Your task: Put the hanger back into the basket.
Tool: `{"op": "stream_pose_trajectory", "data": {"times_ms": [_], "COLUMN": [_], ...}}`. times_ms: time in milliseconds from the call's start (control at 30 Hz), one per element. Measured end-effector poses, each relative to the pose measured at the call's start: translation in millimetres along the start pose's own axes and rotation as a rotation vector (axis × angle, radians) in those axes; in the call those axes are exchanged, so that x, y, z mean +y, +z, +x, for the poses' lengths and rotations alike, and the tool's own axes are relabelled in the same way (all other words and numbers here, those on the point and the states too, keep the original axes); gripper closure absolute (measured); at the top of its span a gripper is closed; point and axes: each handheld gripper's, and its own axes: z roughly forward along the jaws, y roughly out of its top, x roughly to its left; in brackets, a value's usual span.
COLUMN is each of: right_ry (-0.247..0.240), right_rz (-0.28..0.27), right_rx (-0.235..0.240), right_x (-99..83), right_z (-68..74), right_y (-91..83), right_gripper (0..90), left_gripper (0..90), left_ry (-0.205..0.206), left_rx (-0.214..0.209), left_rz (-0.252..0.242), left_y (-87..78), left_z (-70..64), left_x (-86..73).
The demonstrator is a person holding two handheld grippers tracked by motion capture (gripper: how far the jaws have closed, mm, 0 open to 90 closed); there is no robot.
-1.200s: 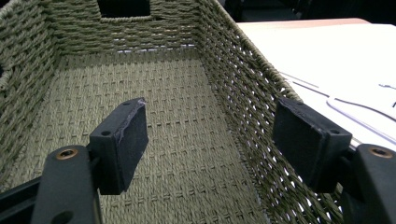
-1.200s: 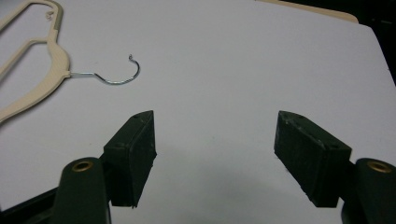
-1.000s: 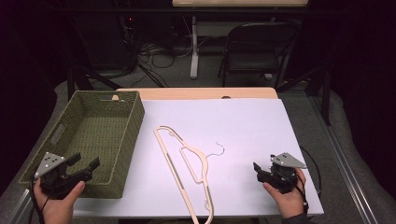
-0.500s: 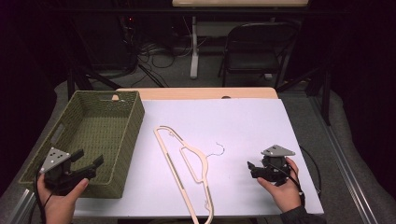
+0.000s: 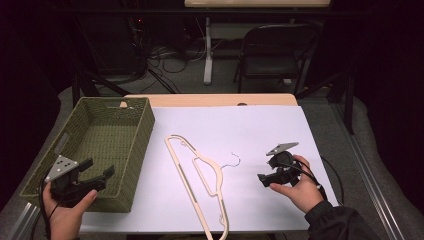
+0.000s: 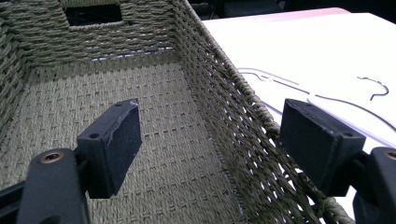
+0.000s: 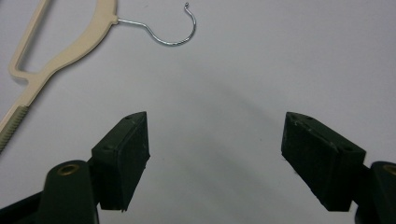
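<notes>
The right gripper (image 5: 266,178), jaws apart, sat right of the hanger (image 5: 200,175); approaching low toward its hook seemed best. The left gripper (image 5: 100,176) gaped over the basket (image 5: 135,150).

Two black handheld grippers: the left gripper (image 5: 97,175), lower left of the high view, carries a grey three-cornered plate, as does the right gripper (image 5: 263,180) at lower right, trailing a black cable. Brass-coloured screws mark the jaw arms. A dark sleeve covers the right forearm.
</notes>
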Motion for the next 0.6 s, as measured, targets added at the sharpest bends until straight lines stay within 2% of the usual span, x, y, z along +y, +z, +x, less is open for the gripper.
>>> {"op": "stream_pose_trajectory", "data": {"times_ms": [100,167,267,400,433,600], "right_ry": [-0.029,-0.041,-0.076,-0.092,-0.1,-0.099], "right_rz": [0.04,0.044,0.105,0.155,0.179,0.244], "right_rx": [-0.007,-0.017,-0.037,-0.013,-0.019,0.006], "right_x": [7.2,9.2,19.1,28.0,30.3,37.8], "right_z": [3.0,4.2,8.3,10.8,11.0,10.0], "right_y": [2.4,4.0,6.4,6.1,5.6,6.1], "right_gripper": [23.4,23.9,25.3,25.3,25.3,25.5], "left_gripper": [21.2,21.3,21.5,21.8,21.8,22.0], "left_ry": [-0.003,-0.006,-0.008,-0.001,0.0,-0.001], "left_rx": [-0.003,-0.006,-0.011,-0.014,-0.014,-0.013], "left_rz": [0.0,0.004,0.007,0.011,0.009,0.011], "left_y": [0.8,1.7,2.8,3.2,3.0,2.8], "left_z": [0.6,0.7,0.4,0.0,-0.2,0.1], "left_x": [-0.9,-1.6,-2.5,-2.1,-1.7,-1.8]}}
